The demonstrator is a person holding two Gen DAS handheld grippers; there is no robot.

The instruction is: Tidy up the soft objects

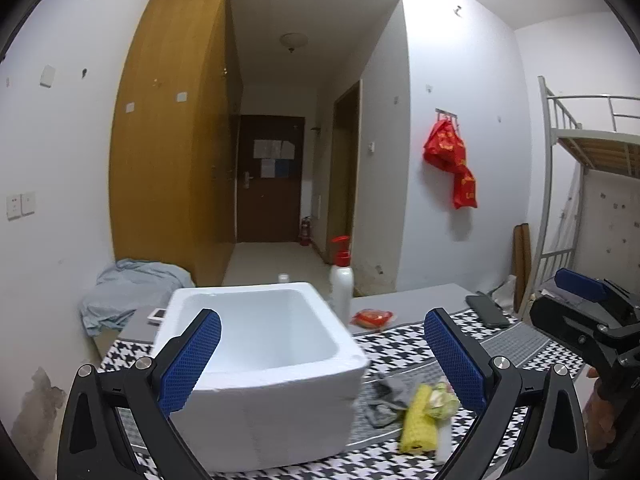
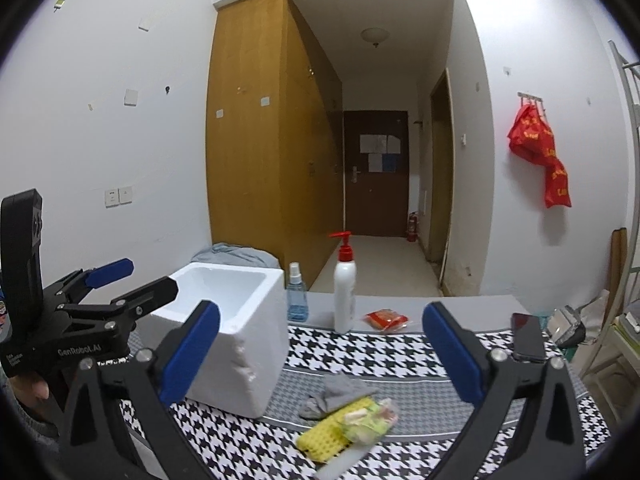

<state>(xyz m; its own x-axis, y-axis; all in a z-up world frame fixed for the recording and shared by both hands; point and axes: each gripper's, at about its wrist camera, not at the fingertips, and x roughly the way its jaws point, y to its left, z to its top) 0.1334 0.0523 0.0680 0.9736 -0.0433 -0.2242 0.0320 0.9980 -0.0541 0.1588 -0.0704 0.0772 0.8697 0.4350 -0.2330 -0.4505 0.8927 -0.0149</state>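
Note:
A white foam box [image 1: 260, 364] stands open and empty on the houndstooth cloth [image 1: 404, 344]; it also shows in the right wrist view [image 2: 236, 332]. To its right lies a pile: a grey sock [image 1: 384, 400] [image 2: 332, 396], a yellow sponge cloth [image 1: 418, 424] [image 2: 328, 432] and a clear bag of soft items [image 1: 442, 398] [image 2: 368, 420]. My left gripper [image 1: 322, 360] is open and empty, above the box's near right corner. My right gripper [image 2: 320, 354] is open and empty, above the pile. Each gripper shows at the edge of the other's view.
A white pump bottle [image 2: 345, 292] and a blue spray bottle [image 2: 297, 296] stand behind the box. A red packet [image 2: 386, 319] and a black phone [image 2: 528, 336] lie on the table's far side. A blue-grey cloth heap [image 1: 128, 292] sits at the left.

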